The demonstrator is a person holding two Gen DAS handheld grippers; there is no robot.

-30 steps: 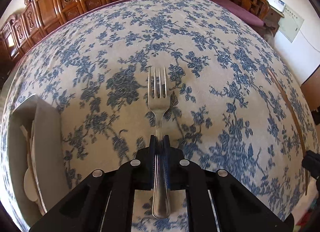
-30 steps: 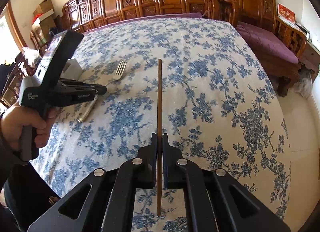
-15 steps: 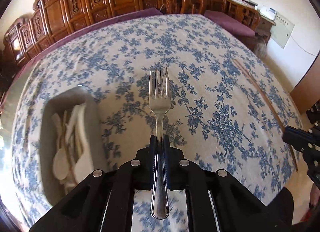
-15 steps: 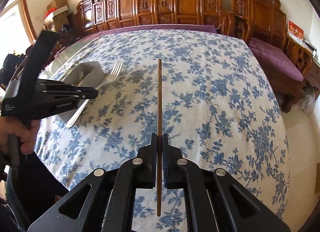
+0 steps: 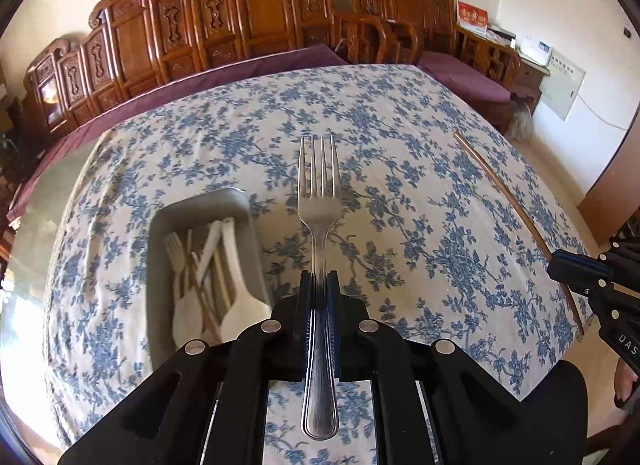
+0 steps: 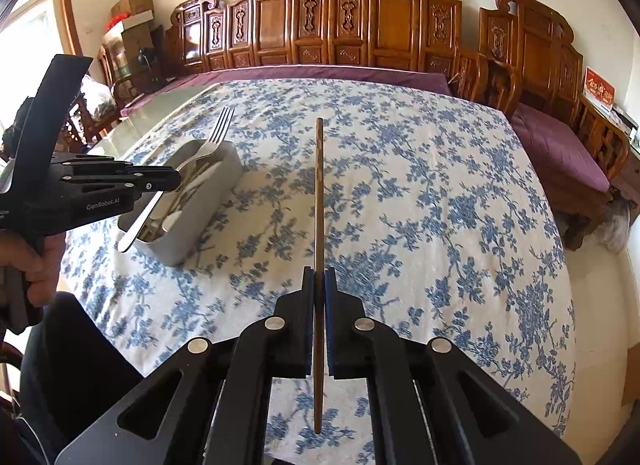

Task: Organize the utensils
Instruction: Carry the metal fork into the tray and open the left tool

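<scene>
While both pieces hang above the worktop, I read the job as close to finished. My left claw is clenched on a fork, gripped along its handle with the tines pointing away, just right of the grey bin. My right claw is clenched on a wooden chopstick, well to the right of that bin. Spoons, a fork and chopsticks already lie inside it. I see nothing loose on the cloth, so what seems left is dropping these two in, fork first.
</scene>
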